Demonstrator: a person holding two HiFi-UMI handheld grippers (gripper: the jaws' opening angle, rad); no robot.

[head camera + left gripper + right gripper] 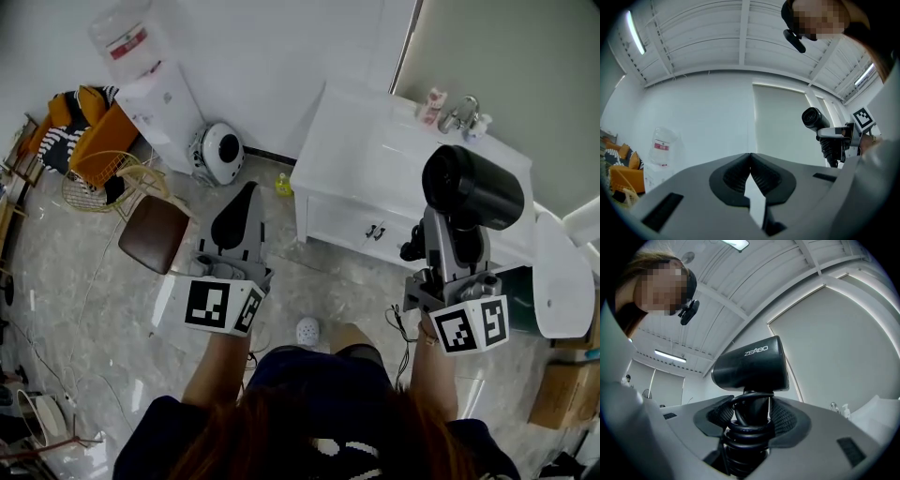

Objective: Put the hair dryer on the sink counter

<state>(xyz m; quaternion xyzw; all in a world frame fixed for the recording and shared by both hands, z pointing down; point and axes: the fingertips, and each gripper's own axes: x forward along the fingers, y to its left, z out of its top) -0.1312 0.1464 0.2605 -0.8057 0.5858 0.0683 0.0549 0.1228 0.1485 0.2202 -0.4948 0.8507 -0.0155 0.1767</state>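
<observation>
White sink counter [366, 150] upper right of frame; right tongs [454, 246] clamp hair dryer [472, 187] by handle wound with cord [747, 427]; left tongs [246, 194] closed, empty; top-heavy dryer may tip if coils slip

One brand name can be read: "ZEABO", in pale capitals on the side of the black barrel of the hair dryer [750, 364], just above its handle. Far left of the hair dryer, a water bottle [127, 37] carries a red label with print too small to read. The cubes on the left tool [246, 192] and right tool [455, 230] show only black-and-white square markers, no letters.
</observation>
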